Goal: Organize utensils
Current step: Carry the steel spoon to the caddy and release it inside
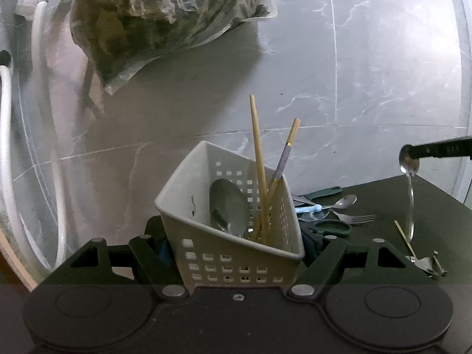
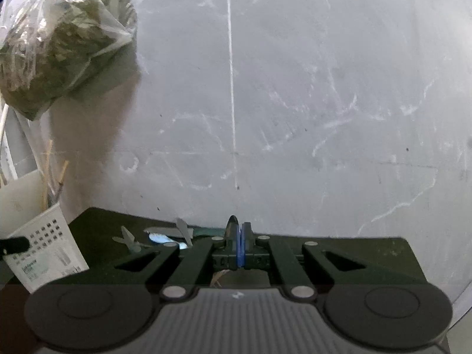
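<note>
My left gripper [image 1: 236,253] is shut on a white perforated basket [image 1: 236,262], which tilts between its fingers. Inside stand a large metal spoon [image 1: 228,209] and several chopsticks [image 1: 259,171]. At the right edge of the left wrist view my right gripper [image 1: 408,155] is shut on the bowl of a thin metal spoon [image 1: 410,203]. Its handle hangs down above the dark table [image 1: 436,206]. In the right wrist view the right gripper [image 2: 241,230] has its blue pads [image 2: 239,247] pressed together on the spoon's edge [image 2: 232,224]. The basket [image 2: 44,244] shows at far left.
Behind the basket the table holds green scissors [image 1: 330,227], a fork [image 1: 357,219], a small spoon [image 1: 343,202] and a blue-handled piece [image 1: 309,209]. A nail clipper [image 1: 427,265] and a wooden stick [image 1: 405,239] lie nearer. A plastic bag of greens [image 1: 165,14] and a white hose [image 1: 38,88] hang on the grey wall.
</note>
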`<action>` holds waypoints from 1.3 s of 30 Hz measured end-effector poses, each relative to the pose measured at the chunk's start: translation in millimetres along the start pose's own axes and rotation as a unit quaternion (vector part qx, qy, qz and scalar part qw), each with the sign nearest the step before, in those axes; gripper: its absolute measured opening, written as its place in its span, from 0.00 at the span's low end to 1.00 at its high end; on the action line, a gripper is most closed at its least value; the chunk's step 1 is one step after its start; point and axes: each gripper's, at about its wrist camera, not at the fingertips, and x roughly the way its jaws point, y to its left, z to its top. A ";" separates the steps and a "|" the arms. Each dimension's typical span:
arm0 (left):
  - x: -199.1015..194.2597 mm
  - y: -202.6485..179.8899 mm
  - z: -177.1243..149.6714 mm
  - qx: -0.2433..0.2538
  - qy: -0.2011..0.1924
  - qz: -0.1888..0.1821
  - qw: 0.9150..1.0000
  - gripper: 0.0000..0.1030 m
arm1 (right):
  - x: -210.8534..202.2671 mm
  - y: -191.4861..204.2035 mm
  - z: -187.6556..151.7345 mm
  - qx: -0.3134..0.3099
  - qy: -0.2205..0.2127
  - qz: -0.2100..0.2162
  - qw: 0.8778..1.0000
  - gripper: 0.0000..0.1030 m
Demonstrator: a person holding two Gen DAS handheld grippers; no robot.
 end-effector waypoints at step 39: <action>1.0 -8.4 0.0 -0.005 -0.001 0.017 1.000 0.77 | -9.4 130.7 38.0 -0.099 -0.106 0.184 0.972 0.82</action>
